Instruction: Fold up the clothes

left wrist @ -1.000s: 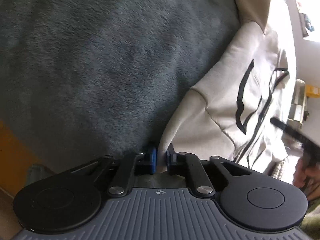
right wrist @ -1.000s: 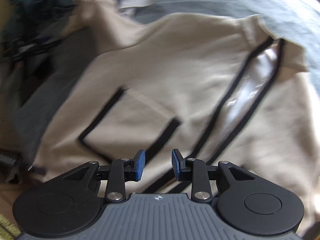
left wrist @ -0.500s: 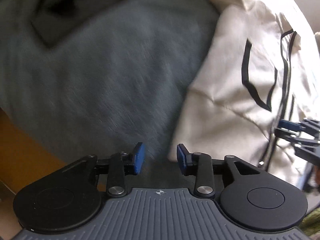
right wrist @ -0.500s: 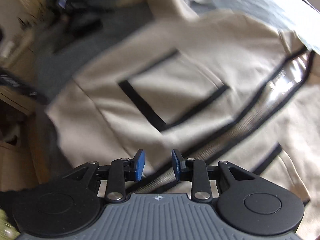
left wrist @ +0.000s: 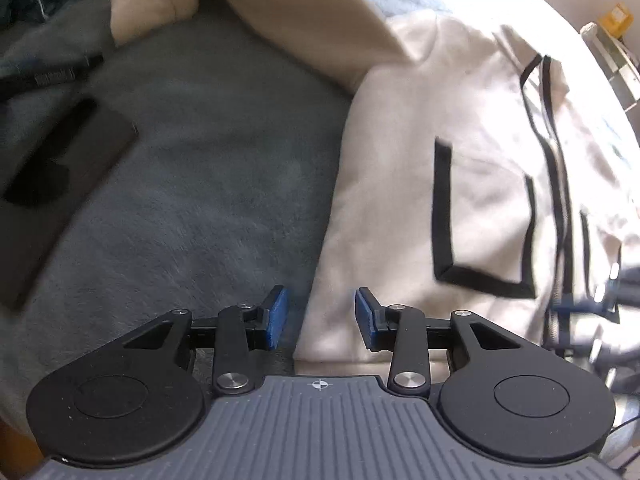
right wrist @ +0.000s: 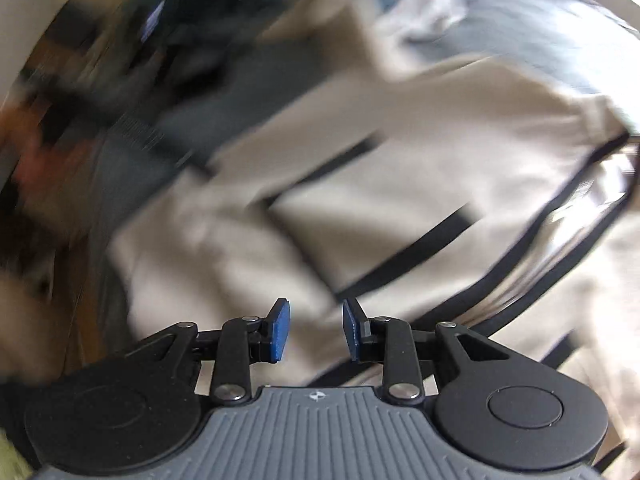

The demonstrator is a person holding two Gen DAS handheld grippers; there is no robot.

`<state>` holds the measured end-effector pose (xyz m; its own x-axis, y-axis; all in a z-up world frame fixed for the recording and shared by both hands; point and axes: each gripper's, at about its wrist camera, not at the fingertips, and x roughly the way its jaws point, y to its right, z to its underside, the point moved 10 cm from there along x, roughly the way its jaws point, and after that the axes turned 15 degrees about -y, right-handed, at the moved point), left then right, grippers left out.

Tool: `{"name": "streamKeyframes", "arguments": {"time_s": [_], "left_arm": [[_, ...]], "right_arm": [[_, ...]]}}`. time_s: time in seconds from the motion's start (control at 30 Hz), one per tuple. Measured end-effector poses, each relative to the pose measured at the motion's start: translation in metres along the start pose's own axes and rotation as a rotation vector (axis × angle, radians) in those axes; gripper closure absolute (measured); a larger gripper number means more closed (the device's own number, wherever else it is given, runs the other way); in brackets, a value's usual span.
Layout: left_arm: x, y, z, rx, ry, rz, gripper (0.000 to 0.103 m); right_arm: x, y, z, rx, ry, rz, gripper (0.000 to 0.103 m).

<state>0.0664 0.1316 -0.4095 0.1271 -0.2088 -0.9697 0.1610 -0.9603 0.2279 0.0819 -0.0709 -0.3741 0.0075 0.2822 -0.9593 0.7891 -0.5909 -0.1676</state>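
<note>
A cream zip jacket with black trim lies spread flat on a grey blanket. The left gripper, whose jaws have just been opening, hangs over the jacket's lower corner with nothing between its pads. The right gripper hovers parted and empty above the jacket's front near the zip, in a blurred view.

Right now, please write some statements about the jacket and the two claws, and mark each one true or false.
1. The left claw is shut on the jacket hem. False: its jaws have just opened; the hem corner lies below them, unpinched.
2. The jacket is cream with black trim. True.
3. The right claw holds a sleeve. False: it is open and holds nothing.
4. The jacket lies on a grey blanket. True.
5. A dark flat object lies on the jacket. False: it lies on the blanket, apart.
</note>
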Motion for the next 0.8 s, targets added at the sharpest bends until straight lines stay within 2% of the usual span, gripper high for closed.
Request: {"name": "streamKeyframes", "arguments": {"time_s": [0.1,0.17,0.27,0.33,0.37,0.43,0.47,0.57,0.63,0.7,0.73,0.77,0.8], "left_arm": [[-0.010,0.016,-0.022,0.082,0.093,0.028,0.066],[-0.006,0.028,-0.036,0.152,0.138,0.042,0.066],[0.019,0.054,-0.085,0.228,0.201,0.036,0.066],[0.045,0.050,-0.107,0.221,0.182,-0.003,0.067],[0.052,0.043,-0.108,0.214,0.167,-0.010,0.071],[0.047,0.042,-0.110,0.225,0.159,0.022,0.070],[0.042,0.045,-0.110,0.240,0.157,0.038,0.067],[0.019,0.054,-0.110,0.299,0.182,0.115,0.066],[0.020,0.072,-0.132,0.309,0.214,0.162,0.066],[0.035,0.081,-0.161,0.286,0.240,0.149,0.065],[0.046,0.079,-0.174,0.259,0.243,0.113,0.065],[0.056,0.072,-0.185,0.224,0.243,0.066,0.065],[0.062,0.067,-0.191,0.198,0.242,0.048,0.064]], "right_arm": [[-0.002,0.041,-0.036,0.104,0.087,0.072,0.072],[0.009,0.063,-0.054,0.153,0.111,0.110,0.072],[0.038,0.086,-0.065,0.192,0.089,0.124,0.072],[0.056,0.096,-0.063,0.191,0.048,0.123,0.073],[0.055,0.097,-0.064,0.188,0.048,0.117,0.073],[0.045,0.099,-0.070,0.208,0.031,0.102,0.073],[0.037,0.101,-0.076,0.231,0.050,0.088,0.073],[0.010,0.114,-0.106,0.289,0.181,0.057,0.073],[0.005,0.129,-0.137,0.296,0.263,0.078,0.073],[0.014,0.144,-0.167,0.296,0.312,0.115,0.073],[0.023,0.150,-0.179,0.296,0.321,0.128,0.073],[0.035,0.159,-0.190,0.302,0.315,0.146,0.074],[0.055,0.171,-0.194,0.320,0.272,0.177,0.074]]}}
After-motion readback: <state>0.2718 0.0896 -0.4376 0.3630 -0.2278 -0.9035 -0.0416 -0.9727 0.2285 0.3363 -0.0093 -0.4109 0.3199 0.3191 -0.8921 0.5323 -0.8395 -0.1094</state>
